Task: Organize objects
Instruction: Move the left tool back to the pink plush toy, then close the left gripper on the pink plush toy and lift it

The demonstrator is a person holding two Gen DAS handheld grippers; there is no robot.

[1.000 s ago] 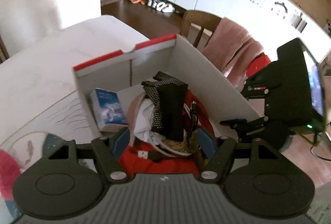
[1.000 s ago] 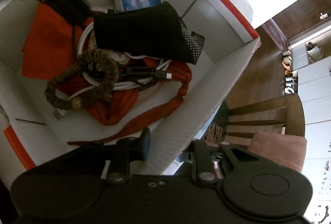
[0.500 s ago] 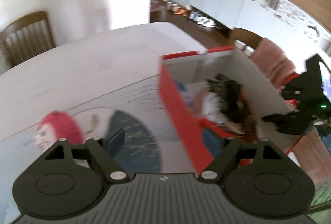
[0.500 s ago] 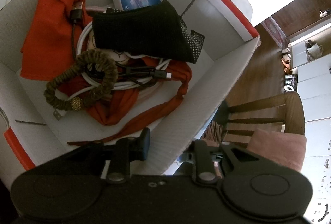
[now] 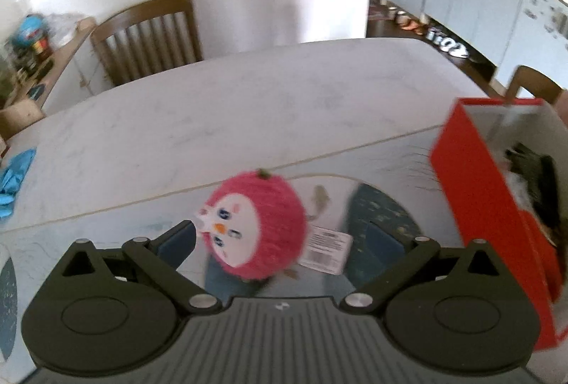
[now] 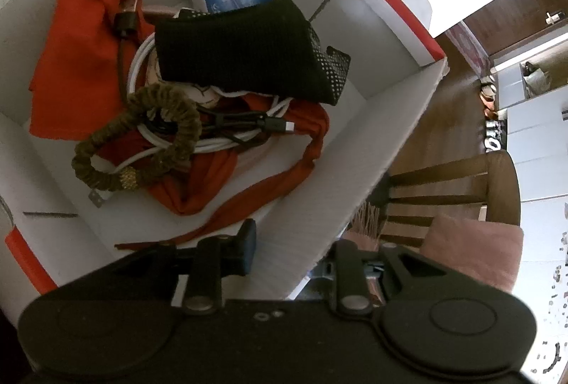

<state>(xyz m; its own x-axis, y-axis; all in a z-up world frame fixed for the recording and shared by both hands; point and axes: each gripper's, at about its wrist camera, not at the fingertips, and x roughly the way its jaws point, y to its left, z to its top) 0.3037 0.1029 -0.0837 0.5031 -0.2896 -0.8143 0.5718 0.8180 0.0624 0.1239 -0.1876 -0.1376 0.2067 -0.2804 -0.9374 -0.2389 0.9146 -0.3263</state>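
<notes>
Plush ball (image 5: 257, 228) is being approached between opening left jaws; closing is needed next. Right jaws clamp box wall (image 6: 355, 192).

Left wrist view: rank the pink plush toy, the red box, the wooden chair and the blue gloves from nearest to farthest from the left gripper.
1. Pink plush toy: between the fingers of the left gripper, whose jaws are opening; not gripped.
2. Red box: on the table, at the right.
3. Blue gloves: at the table's left edge.
4. Wooden chair: beyond the table's far side, on the left.
</notes>
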